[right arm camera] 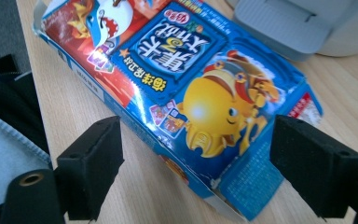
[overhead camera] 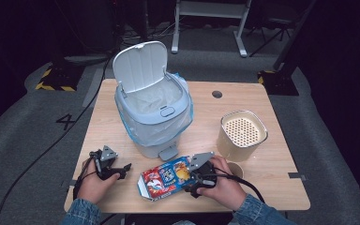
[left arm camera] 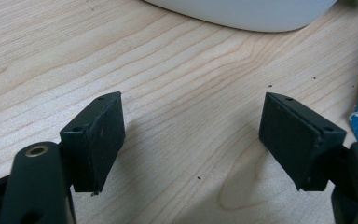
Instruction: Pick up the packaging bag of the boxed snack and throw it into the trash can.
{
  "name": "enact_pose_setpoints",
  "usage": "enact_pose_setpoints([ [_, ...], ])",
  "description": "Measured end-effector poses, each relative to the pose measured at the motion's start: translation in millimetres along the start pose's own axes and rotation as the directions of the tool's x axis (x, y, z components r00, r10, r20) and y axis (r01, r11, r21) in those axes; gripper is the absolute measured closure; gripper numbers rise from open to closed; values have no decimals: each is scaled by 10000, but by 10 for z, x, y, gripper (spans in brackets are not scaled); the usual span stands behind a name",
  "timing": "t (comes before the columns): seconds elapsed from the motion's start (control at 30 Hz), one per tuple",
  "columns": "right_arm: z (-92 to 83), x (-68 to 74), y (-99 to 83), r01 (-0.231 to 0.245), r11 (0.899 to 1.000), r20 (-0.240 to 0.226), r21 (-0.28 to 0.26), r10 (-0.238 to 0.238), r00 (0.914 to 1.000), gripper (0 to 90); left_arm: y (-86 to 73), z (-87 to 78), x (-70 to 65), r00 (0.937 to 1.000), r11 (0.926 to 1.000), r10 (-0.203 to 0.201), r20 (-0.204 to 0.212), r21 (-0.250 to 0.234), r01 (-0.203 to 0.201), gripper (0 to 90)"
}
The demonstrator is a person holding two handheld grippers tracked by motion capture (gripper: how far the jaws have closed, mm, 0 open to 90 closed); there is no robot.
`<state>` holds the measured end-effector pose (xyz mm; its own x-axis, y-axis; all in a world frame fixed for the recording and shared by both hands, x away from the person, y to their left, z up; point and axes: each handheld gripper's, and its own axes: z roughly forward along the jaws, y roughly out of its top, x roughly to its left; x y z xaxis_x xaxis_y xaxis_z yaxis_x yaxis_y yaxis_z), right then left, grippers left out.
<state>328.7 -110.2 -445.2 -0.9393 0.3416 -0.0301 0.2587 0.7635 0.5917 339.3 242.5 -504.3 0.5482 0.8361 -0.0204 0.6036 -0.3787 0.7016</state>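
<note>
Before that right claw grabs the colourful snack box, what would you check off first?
1. Right claw open: ok, pads stand apart.
2. Snack box between its pads: ok, near end lies between them, untouched.
3. Bin lid up: ok, liner visible.
4. Left claw out of the way: ok, open over bare table.
5. Box flat on the table: ok.
6. Box empty: cannot tell.

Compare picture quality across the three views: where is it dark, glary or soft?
High view: table lit, surrounding floor nearly black. Right gripper view: glare patches on the glossy snack box, near jaws soft. Left gripper view: even light, wood grain sharp, bin base slightly blurred.
</note>
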Motion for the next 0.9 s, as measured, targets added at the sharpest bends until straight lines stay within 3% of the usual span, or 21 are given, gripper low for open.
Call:
enact_pose_setpoints([
  [0.3,192,49,-31,464,9978,176,463,-473,9987,153,0,0,-1,10000,10000,-1,-7,-5,1,226],
  [0.4,241,67,-58,889,9935,379,713,-918,9951,151,0,0,-1,10000,10000,1,-9,-3,-1,226],
  [0.57,283,109,-76,1207,9894,715,807,-1266,9894,162,0,0,-1,10000,10000,4,-7,-3,-4,226],
  [0.67,305,115,-84,1295,9868,934,969,-1386,9859,247,0,0,-1,10000,10000,5,-10,-6,-5,226],
  [0.7,309,118,-88,1281,9851,897,1146,-1387,9863,330,0,0,-1,10000,10000,2,-8,-5,-2,226],
  [0.73,306,113,-88,1177,9868,698,1111,-1259,9896,452,0,0,-1,10000,10000,-1,-8,-5,1,226],
  [0.77,299,93,-85,1169,9873,-34,1079,-1172,9931,552,0,0,-1,10000,10000,1,-8,-5,-1,226],
  [0.9,304,101,-76,1139,9877,-68,1075,-1139,9935,569,0,0,-1,10000,10000,3,-8,-6,-3,226],
])
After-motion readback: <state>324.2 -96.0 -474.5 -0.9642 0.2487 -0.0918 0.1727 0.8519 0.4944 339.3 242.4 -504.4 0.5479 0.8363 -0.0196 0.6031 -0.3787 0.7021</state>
